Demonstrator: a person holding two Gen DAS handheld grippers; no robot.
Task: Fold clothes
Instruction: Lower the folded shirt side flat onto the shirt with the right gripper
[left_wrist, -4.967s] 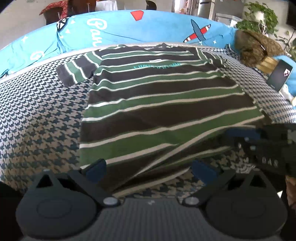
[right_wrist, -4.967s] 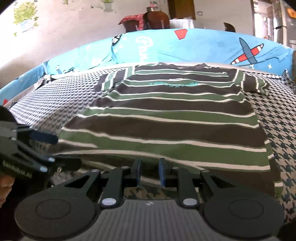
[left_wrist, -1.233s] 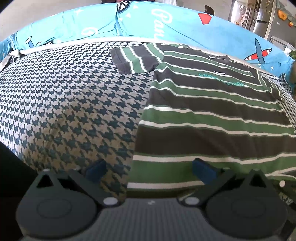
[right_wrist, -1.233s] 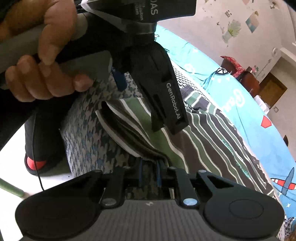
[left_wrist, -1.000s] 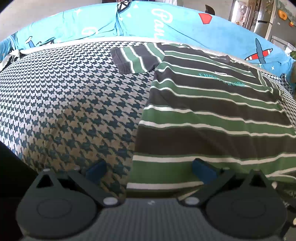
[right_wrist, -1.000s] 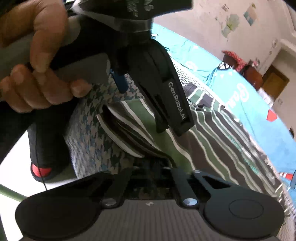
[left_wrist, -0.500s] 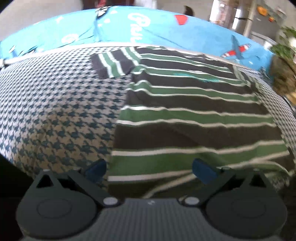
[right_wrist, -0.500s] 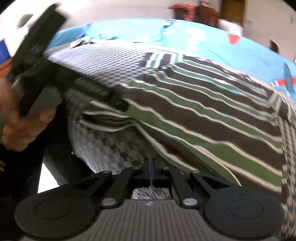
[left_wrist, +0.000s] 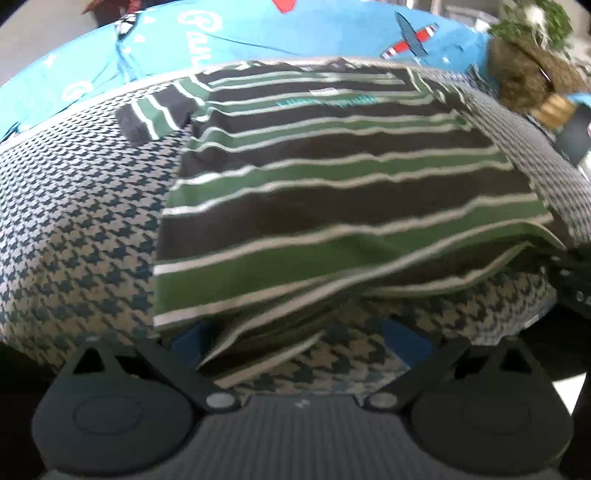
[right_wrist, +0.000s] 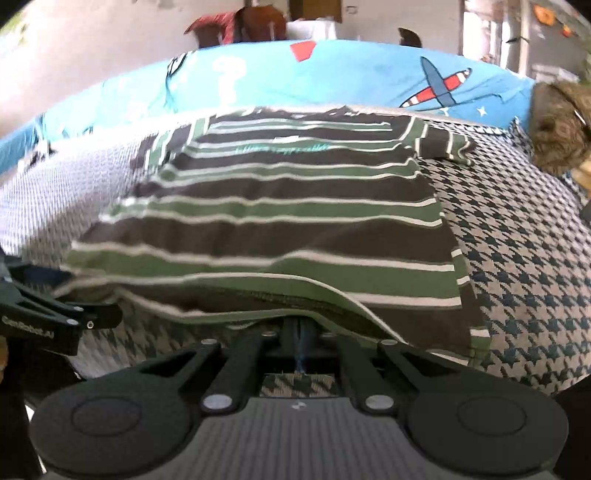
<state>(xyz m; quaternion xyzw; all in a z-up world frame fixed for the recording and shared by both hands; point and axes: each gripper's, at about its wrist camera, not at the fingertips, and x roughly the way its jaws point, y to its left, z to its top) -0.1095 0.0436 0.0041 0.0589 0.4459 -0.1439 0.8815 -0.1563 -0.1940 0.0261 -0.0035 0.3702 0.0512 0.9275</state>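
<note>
On a bed spread with a houndstooth cover (left_wrist: 74, 229), backed by a blue sheet (right_wrist: 351, 81) printed with a plane, my striped shirt (left_wrist: 332, 192) lies flat, collar at the far end, hem toward me, its length running away from me. My left gripper (left_wrist: 301, 341) gapes wide at the hem's left corner; my right gripper (right_wrist: 301, 341) is pinched tight on the lifted hem.

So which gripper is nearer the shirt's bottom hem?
Right. The right gripper is shut on the hem of the striped shirt; the left gripper sits open at the hem's left corner, not gripping.
</note>
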